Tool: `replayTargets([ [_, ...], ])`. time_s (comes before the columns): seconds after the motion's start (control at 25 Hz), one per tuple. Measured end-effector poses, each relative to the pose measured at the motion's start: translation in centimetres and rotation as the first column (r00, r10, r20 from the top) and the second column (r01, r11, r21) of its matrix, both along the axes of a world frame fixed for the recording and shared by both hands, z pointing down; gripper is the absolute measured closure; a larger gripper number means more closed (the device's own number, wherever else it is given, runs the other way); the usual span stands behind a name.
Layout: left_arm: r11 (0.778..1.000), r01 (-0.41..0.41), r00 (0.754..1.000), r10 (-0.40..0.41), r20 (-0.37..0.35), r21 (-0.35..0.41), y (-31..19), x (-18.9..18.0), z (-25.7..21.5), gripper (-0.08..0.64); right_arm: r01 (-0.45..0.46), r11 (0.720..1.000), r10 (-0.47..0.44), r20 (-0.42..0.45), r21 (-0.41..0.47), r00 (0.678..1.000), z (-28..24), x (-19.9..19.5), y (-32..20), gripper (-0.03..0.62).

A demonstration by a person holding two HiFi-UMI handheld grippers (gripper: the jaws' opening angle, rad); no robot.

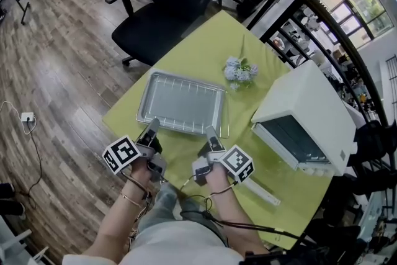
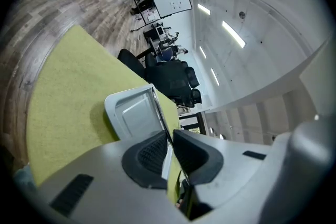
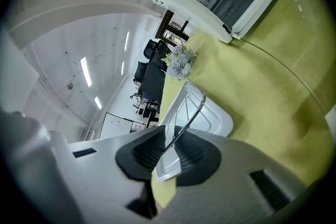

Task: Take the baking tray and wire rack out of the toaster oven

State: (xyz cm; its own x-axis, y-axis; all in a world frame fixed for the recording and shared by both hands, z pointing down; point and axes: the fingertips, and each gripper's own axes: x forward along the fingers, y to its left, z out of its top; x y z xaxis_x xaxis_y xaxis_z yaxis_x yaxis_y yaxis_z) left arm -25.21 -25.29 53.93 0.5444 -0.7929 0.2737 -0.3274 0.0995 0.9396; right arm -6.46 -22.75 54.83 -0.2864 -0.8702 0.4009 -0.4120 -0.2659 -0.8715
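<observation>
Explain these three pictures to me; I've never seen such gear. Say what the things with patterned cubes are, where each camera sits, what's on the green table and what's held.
There is no robot here. A person holds two hand tools, each a two-jaw gripper with a marker cube. One picture comes from a camera on the person's head, looking down. The other two come from cameras riding on the grippers. The left gripper and right gripper each pinch the near rim of a baking tray with a wire rack in it. Also on the table are flowers and a white toaster oven.
</observation>
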Motion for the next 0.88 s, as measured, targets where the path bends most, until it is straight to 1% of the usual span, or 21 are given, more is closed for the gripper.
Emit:
replayTargets([
  [0.28, 1.000, 0.006, 1.000, -0.006, 0.001, -0.001, -1.2, -0.1, 0.1, 0.529, 0.006, 1.000, -0.006, 0.001, 0.006, 1.000, 0.1, -0.1, -1.4, 0.545],
  [0.6, 0.999, 0.016, 1.000, -0.016, 0.002, -0.034, -1.6, -0.3, 0.8, 0.529, 0.017, 1.000, -0.017, 0.005, -0.009, 1.000, 0.7, -0.3, -1.9, 0.540],
  [0.88, 0.997, 0.016, 1.000, -0.015, 0.010, -0.070, -1.3, -0.2, 1.3, 0.529, 0.032, 0.999, -0.032, 0.004, -0.044, 0.999, 1.4, -0.3, -1.6, 0.532],
])
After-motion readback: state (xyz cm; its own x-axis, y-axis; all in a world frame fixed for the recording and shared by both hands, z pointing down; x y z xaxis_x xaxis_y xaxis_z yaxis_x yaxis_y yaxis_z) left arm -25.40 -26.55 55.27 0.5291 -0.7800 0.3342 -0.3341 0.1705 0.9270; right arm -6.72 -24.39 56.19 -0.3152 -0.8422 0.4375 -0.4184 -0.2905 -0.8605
